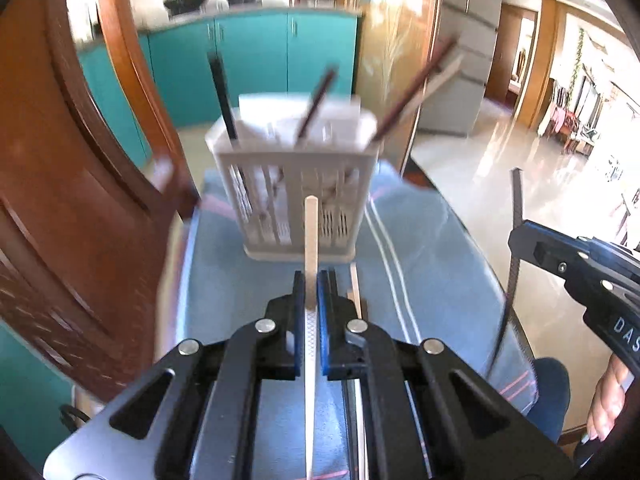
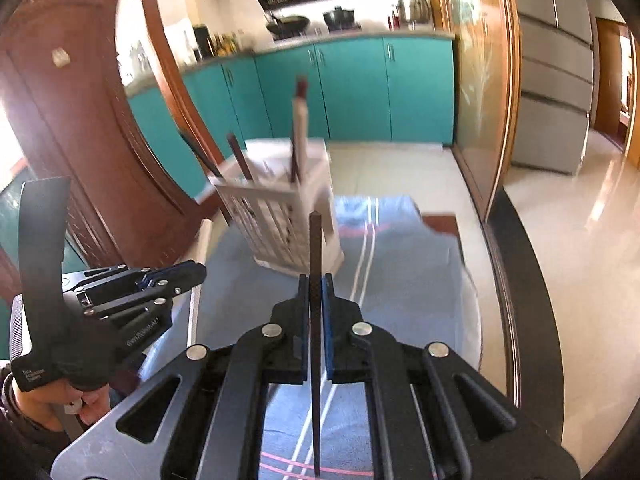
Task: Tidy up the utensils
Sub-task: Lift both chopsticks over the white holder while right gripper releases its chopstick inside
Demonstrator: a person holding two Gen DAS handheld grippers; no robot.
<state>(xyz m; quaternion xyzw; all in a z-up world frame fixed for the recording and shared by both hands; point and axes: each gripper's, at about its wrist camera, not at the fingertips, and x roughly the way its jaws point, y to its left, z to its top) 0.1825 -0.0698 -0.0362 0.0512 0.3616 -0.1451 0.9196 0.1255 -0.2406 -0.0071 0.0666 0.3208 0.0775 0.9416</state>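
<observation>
One pale slotted utensil holder (image 1: 296,184) stands on the blue striped cloth (image 1: 420,272), at 12 o'clock from both cameras. Four chopsticks can be counted in it: one black (image 1: 222,96), two dark reddish (image 1: 318,100), and one pale (image 1: 434,84) leaning out at 2 o'clock against a reddish one. One more pale stick (image 1: 356,292) lies flat on the cloth just beside the left gripper's fingers. The left gripper (image 1: 310,292) is closed tight on a white chopstick (image 1: 311,240), which points straight toward the holder. The right gripper (image 2: 315,296) is clamped likewise on a black chopstick (image 2: 315,248), also pointing toward the holder. Writing is scant: "DAS" shows on the right gripper's body at 4 o'clock in the left view; small print on the left gripper in the right view is too blurred to read.
</observation>
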